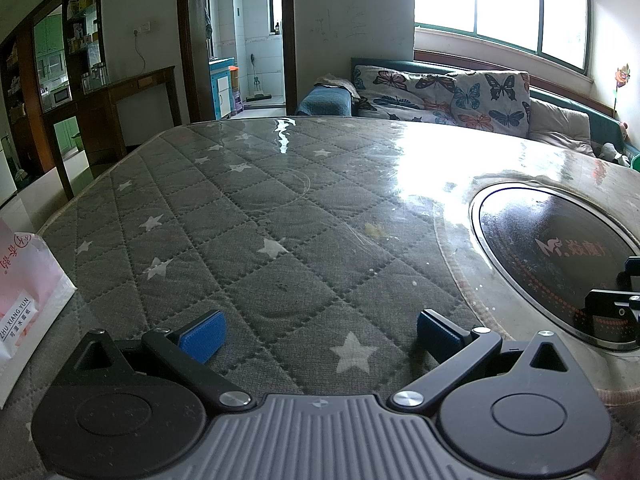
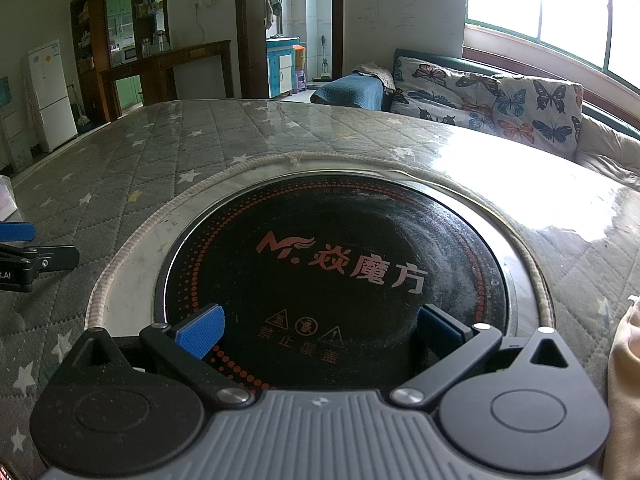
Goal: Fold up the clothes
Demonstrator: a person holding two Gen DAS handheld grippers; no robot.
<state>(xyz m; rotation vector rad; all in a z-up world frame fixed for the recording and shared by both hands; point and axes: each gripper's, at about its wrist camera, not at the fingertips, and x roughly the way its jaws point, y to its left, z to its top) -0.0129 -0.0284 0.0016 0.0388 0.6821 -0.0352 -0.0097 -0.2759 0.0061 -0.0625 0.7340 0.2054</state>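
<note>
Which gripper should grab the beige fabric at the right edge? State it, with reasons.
Right. The beige fabric shows only in the right wrist view, just beside the open right gripper over the black cooktop. The left gripper, also open, sits over the star-quilted table cover, across the cooktop.

Daylight floods through the wide, blown-out green-framed window (image 1: 500, 4) at upper right, throwing white glare across the glossy grey star-quilted tabletop (image 1: 420, 168) (its clear cover mirrors the panes). The room's left side sits dim. Fisheye distortion bends edges; corners vignette black.
</note>
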